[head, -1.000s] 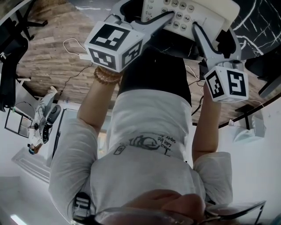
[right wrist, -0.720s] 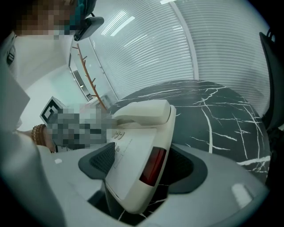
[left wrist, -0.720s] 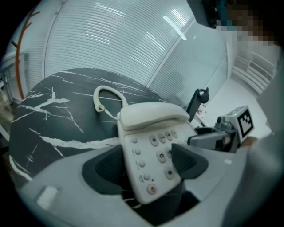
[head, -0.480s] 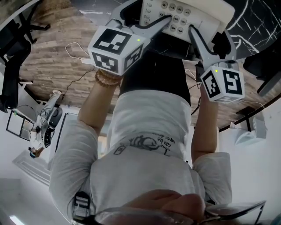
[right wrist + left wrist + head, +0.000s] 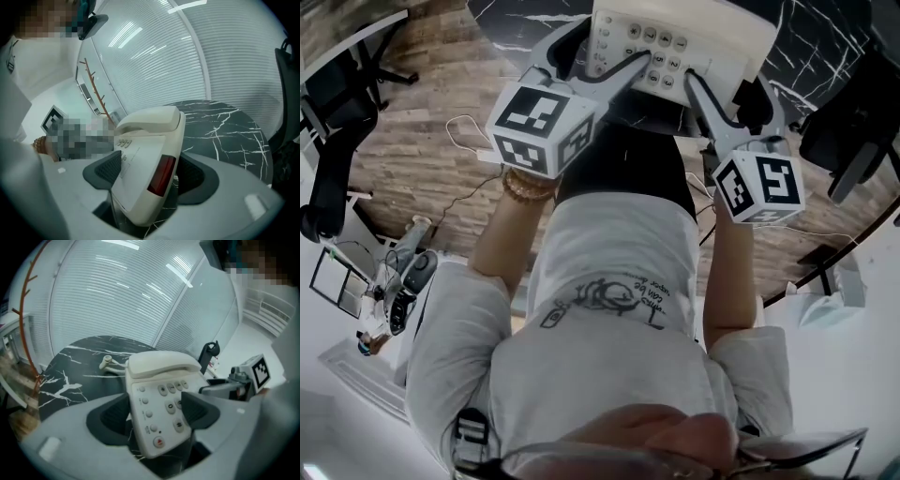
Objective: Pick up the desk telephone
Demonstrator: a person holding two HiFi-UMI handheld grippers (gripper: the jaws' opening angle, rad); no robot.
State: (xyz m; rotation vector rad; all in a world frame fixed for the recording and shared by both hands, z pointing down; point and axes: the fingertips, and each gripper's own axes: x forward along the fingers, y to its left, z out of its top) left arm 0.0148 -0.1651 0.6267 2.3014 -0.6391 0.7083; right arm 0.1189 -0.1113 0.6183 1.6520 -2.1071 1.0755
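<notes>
The cream desk telephone (image 5: pixel 675 37), handset resting on its cradle, is held between both grippers over the near edge of the black marble table (image 5: pixel 520 14). My left gripper (image 5: pixel 600 52) is shut on the telephone's left part, with one finger lying over the keypad (image 5: pixel 171 401). In the left gripper view the telephone (image 5: pixel 159 390) fills the gap between the left gripper's (image 5: pixel 157 413) dark pads. My right gripper (image 5: pixel 731 82) is shut on the telephone's right side. In the right gripper view the telephone (image 5: pixel 145 154) sits tilted between the right gripper's (image 5: pixel 147 176) pads, its red side panel showing.
A small beige plug with its cord (image 5: pixel 107 362) lies on the marble table (image 5: pixel 70 366). A thin brown coat stand (image 5: pixel 28 333) rises by the striped glass wall. Black office chairs (image 5: pixel 333 122) (image 5: pixel 853 131) stand on the wooden floor at both sides; white cables (image 5: pixel 459 103) lie there.
Both grippers, still shut on the telephone, have shifted slightly left and further from my body in the head view, and the telephone moved with them.
</notes>
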